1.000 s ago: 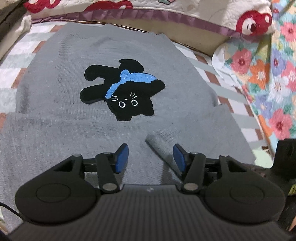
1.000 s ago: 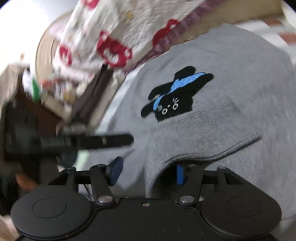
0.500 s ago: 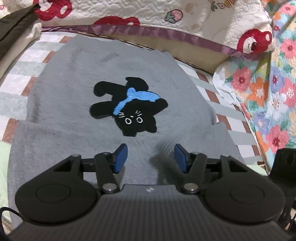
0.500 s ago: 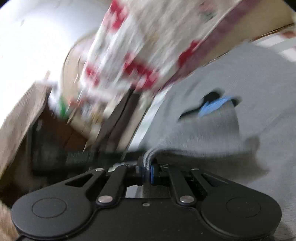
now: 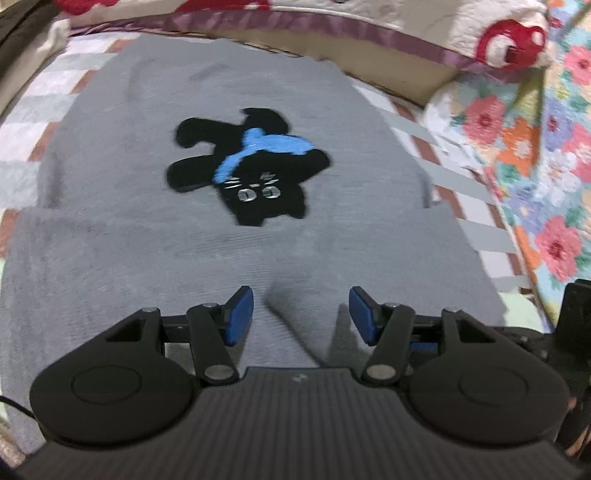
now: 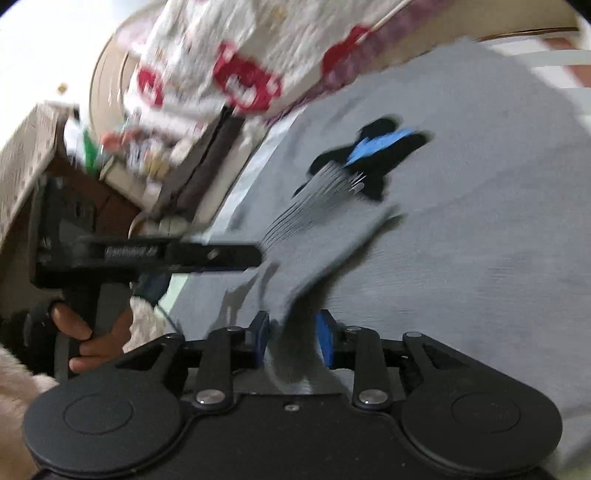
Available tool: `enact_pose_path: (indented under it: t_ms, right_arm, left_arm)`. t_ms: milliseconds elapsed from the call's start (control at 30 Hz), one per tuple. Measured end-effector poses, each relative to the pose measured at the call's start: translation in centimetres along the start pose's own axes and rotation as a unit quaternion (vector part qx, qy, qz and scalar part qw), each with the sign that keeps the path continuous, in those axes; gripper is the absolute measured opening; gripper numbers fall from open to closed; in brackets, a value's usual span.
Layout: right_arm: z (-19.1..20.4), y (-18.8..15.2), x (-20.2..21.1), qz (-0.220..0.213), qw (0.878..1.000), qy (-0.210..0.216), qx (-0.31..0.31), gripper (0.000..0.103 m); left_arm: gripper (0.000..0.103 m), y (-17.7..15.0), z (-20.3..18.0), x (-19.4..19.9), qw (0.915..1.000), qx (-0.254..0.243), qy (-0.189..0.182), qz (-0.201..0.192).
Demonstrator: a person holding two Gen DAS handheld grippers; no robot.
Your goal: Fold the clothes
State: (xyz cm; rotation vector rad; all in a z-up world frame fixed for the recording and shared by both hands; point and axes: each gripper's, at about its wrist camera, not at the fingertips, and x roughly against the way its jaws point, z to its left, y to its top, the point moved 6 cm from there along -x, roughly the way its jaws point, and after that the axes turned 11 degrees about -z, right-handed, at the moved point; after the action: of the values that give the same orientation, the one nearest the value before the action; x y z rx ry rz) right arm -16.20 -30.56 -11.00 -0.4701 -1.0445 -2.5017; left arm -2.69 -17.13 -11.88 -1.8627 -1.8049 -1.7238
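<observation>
Grey sweater (image 5: pixel 229 236) with a black cat patch (image 5: pixel 251 173) wearing a blue scarf is laid flat on a bed, over a checked bedsheet (image 5: pixel 37 122) of white, grey and red-brown squares. In the left wrist view the garment is seen whole across its width: both side edges are visible, the far edge lies just short of a purple-trimmed quilt (image 5: pixel 332 33) printed with red figures, and a sleeve is seen folded across the near part of the body. The left hand-held gripper (image 5: pixel 301 314) is seen above this near part with its blue-padded jaws spread wide and nothing between them; a low ridge of knit rises in the gap. A floral quilt (image 5: pixel 546 155) borders the bed on the right, with a strip of bare sheet between it and the sweater.

The right wrist view, blurred by motion, shows what the left does not: the right hand-held gripper (image 6: pixel 293 339) is closed on a ribbed sleeve cuff (image 6: pixel 314 221), which is lifted off the body and partly hides the cat patch. The left device is seen there from the side as a black bar held by a hand (image 6: pixel 85 332) at the bed's left edge. Beyond that edge cluttered shelving (image 6: pixel 140 155) stands close, so little free room is offered on that side.
</observation>
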Motion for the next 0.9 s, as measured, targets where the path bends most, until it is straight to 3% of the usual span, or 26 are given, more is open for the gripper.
enact_pose_path:
  t_ms: [67,100,200,233,400,500,567,700,800,900]
  right_arm:
    - [-1.6,0.8,2.3,-0.028,0.999,-0.021,-0.022,0.035]
    - [-2.1,0.6,2.9,-0.032,0.999,-0.037,-0.018,0.035]
    - [-3.6,0.3,4.7,-0.043,0.995,-0.086,-0.006,0.035]
    - [-4.1,0.1,5.3,-0.047,0.994,-0.102,-0.002,0.035]
    - [-6.5,-0.5,8.5,-0.065,0.981,-0.183,0.018,0.044]
    - [-8.0,-0.8,10.5,-0.075,0.970,-0.231,0.030,0.044]
    - [-8.9,-1.1,11.9,-0.082,0.961,-0.262,0.037,0.044]
    - [-10.7,-1.5,14.6,-0.097,0.941,-0.320,0.049,0.044]
    - [-11.5,-1.7,14.7,-0.123,0.954,-0.269,-0.043,0.044]
    - [-11.8,-2.1,14.0,-0.124,0.949,-0.287,-0.045,0.044]
  left_arm:
    - [0.061,0.2,-0.9,0.0,0.9999,-0.007,-0.013,0.003]
    - [0.068,0.2,-1.5,-0.4,0.9997,-0.014,-0.014,0.013]
    - [0.074,0.1,-3.6,-2.8,0.9956,-0.060,0.023,0.069]
    - [0.074,0.0,-4.3,-3.6,0.9927,-0.080,0.039,0.082]
    - [0.097,-1.9,-6.7,-6.2,0.9742,-0.169,0.077,0.128]
    - [0.103,-3.6,-7.7,-6.8,0.9598,-0.233,0.090,0.129]
    - [0.103,-4.3,-7.8,-7.0,0.9577,-0.246,0.090,0.118]
    - [0.026,-2.4,-6.5,-3.6,0.9722,-0.199,0.115,0.044]
    - [0.016,-0.6,-5.5,-0.5,0.9783,-0.155,0.136,-0.018]
    - [0.014,0.3,-4.1,1.9,0.9750,-0.132,0.168,-0.061]
